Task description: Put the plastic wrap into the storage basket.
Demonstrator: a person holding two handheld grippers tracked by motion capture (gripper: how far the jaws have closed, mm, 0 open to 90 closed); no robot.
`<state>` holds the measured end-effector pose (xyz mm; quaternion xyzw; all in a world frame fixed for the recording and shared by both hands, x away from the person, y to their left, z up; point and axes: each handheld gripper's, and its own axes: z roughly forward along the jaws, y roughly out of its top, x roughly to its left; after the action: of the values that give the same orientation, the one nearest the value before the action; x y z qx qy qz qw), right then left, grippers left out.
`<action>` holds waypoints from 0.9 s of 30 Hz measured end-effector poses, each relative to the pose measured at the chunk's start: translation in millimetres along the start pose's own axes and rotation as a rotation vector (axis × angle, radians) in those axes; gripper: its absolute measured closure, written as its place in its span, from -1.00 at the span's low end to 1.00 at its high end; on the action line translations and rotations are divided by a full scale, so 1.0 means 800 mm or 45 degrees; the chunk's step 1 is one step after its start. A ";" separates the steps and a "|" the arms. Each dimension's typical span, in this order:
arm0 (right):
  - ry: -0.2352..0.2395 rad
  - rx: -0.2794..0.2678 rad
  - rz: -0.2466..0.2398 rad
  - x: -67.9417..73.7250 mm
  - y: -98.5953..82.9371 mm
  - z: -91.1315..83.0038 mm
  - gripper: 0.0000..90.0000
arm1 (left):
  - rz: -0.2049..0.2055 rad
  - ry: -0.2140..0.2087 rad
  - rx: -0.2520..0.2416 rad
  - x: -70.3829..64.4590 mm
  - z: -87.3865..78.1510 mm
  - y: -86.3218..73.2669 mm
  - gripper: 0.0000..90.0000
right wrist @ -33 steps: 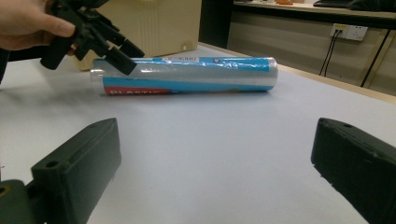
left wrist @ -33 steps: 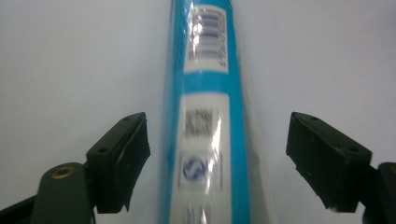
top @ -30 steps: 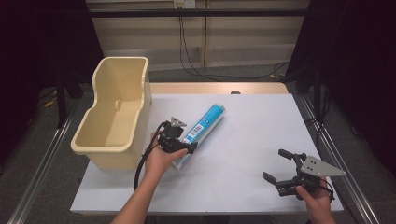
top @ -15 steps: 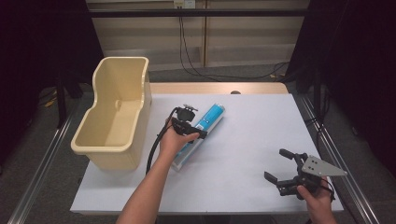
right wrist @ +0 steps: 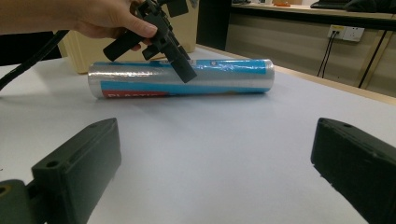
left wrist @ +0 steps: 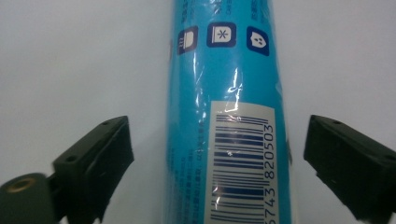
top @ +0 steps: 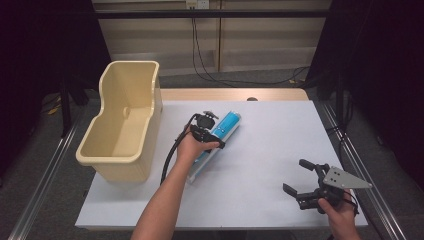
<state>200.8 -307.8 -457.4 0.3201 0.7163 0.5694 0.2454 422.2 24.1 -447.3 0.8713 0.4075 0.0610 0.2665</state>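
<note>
A blue cling-film roll [top: 216, 142] lies on its side on the white table [top: 260, 150], near the middle, just right of a cream plastic bin [top: 122, 127]. The left claw [top: 207, 131] hangs over the roll with its jaws spread wide on either side, touching nothing; a barcode label [left wrist: 240, 163] faces up between them. The right claw [top: 305, 182] sits well apart near the table's front right corner, jaws also apart and empty, pointing toward the roll.

On the table [top: 280, 150], the bin [top: 125, 125] stands left of the roll [top: 215, 142], the right tool [top: 305, 182] well right.
</note>
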 end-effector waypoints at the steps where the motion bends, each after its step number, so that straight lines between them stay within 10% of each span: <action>1: 0.001 -0.001 0.001 0.000 0.000 0.000 -0.97 | 0.013 -0.011 0.037 -0.001 0.004 0.002 -0.71; 27: 0.006 0.011 0.001 0.000 -0.001 0.002 -0.97 | -0.077 -0.029 0.258 -0.005 0.016 0.013 -0.28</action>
<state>201.9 -306.9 -458.7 0.3199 0.7192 0.5673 0.2421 430.8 9.8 -452.4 0.8818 0.4346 0.0018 0.1835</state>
